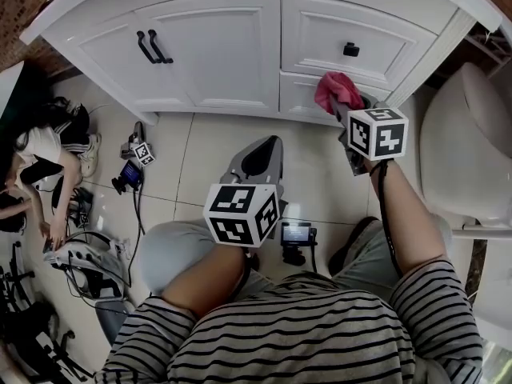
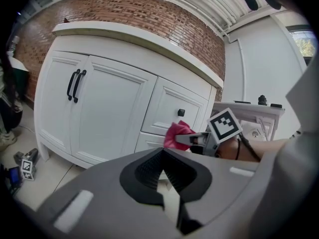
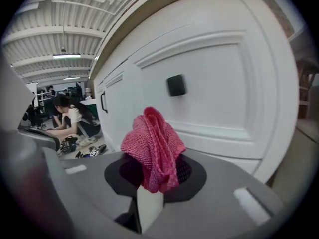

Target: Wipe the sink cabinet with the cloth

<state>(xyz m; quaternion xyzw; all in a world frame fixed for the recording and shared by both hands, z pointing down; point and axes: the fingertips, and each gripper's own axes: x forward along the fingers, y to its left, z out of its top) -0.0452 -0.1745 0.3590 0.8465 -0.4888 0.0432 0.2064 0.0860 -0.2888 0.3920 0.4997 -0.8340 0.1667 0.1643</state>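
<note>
Pink knitted cloth (image 3: 152, 151) sitting bunched in clamped right tongs (image 3: 154, 173) beside white panelled sink cabinet (image 1: 216, 46); hard rubbing risking slip-out. Left tongs (image 2: 160, 156) closed, empty.

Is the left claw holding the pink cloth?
No, the pink cloth is pinched in the right claw; the left claw is shut on nothing.

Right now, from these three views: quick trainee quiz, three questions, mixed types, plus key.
1. True or false: the left tongs grip the pink cloth.
2. The cloth sits in front of which cabinet part? A the double doors, B the drawers, C the countertop.
3. Fill in: the upper drawer's knob is coloured ___.
Key: 1 false, the right tongs grip it; 2 B; 3 black.
</note>
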